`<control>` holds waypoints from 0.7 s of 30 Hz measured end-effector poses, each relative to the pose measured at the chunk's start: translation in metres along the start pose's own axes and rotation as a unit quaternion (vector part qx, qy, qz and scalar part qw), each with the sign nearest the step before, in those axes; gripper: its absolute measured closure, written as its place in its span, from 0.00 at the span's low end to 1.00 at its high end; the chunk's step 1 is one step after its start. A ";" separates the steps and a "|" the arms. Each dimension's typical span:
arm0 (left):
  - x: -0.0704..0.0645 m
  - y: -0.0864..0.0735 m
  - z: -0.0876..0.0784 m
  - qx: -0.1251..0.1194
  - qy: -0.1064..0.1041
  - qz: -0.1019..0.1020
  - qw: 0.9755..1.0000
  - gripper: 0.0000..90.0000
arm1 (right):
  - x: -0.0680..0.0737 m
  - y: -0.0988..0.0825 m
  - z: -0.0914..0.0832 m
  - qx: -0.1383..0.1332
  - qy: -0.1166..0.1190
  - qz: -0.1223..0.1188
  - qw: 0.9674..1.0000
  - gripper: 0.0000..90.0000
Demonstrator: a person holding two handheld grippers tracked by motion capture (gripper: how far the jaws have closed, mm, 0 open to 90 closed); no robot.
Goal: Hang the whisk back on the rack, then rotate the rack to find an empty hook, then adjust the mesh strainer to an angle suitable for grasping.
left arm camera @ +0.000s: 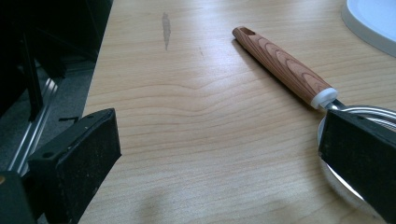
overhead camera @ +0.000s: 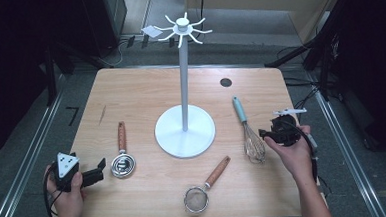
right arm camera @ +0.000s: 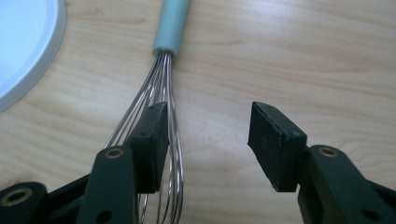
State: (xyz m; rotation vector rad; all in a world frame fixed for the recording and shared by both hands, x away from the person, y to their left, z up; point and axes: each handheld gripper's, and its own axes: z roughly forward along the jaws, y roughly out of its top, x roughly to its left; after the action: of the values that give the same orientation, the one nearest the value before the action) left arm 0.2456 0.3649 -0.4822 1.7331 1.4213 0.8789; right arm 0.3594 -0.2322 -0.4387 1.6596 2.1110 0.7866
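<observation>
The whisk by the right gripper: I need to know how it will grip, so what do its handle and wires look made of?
The whisk has a pale teal handle with a smooth, matte look, probably plastic or silicone. Its wires are thin, bright and reflective, so likely steel. The right gripper is open beside them.

I saw the desk (overhead camera: 130, 92), pale wood grain with a dark round hole (overhead camera: 225, 82) near its far right corner, standing on a grey floor (overhead camera: 28, 147). Metal rails (overhead camera: 31, 157) ran along both sides. Dark stands and cables (overhead camera: 324, 66) crowded the right side, and a light wooden panel (overhead camera: 275, 4) stood beyond the far edge.
</observation>
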 end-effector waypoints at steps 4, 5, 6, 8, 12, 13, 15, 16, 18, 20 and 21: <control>0.000 0.000 0.000 0.000 0.000 0.000 1.000 0.00 | -0.001 0.015 0.009 0.019 0.000 -0.001 1.000 0.58; 0.000 0.000 0.000 -0.001 -0.001 0.000 1.000 0.00 | -0.001 0.019 0.012 0.023 -0.002 -0.003 1.000 0.58; 0.000 0.000 -0.001 -0.002 -0.002 0.000 1.000 0.00 | -0.001 0.022 0.015 0.025 0.003 -0.003 1.000 0.57; 0.000 0.000 -0.001 -0.003 -0.003 0.000 1.000 0.00 | -0.001 0.027 0.020 0.043 0.017 -0.002 0.999 0.61; 0.000 0.000 -0.001 -0.004 -0.001 0.002 1.000 0.00 | 0.000 0.036 0.027 0.065 0.027 0.006 0.997 0.60; -0.001 0.000 -0.001 -0.005 0.000 0.003 1.000 0.00 | 0.000 0.038 0.029 0.072 0.036 0.009 0.997 0.60; -0.001 0.000 -0.001 -0.005 0.000 0.004 1.000 0.00 | 0.002 0.043 0.034 0.086 0.048 -0.002 0.995 0.61; -0.001 0.000 -0.001 -0.005 0.000 0.004 1.000 0.00 | 0.003 0.045 0.036 0.091 0.046 -0.004 0.995 0.62; -0.001 0.000 -0.001 -0.005 0.000 0.004 1.000 0.00 | 0.005 0.050 0.041 0.109 0.050 0.003 0.993 0.64; -0.001 0.000 -0.001 -0.006 0.000 0.004 1.000 0.00 | 0.006 0.057 0.045 0.120 0.051 0.013 0.991 0.66; -0.001 0.000 -0.001 -0.005 0.000 0.005 1.000 0.00 | 0.006 0.059 0.046 0.121 0.050 0.008 0.991 0.64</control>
State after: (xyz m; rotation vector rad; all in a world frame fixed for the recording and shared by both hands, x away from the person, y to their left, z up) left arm 0.2447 0.3641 -0.4823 1.7348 1.4070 0.8899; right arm 0.4300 -0.2069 -0.4386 1.7931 2.3440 0.6520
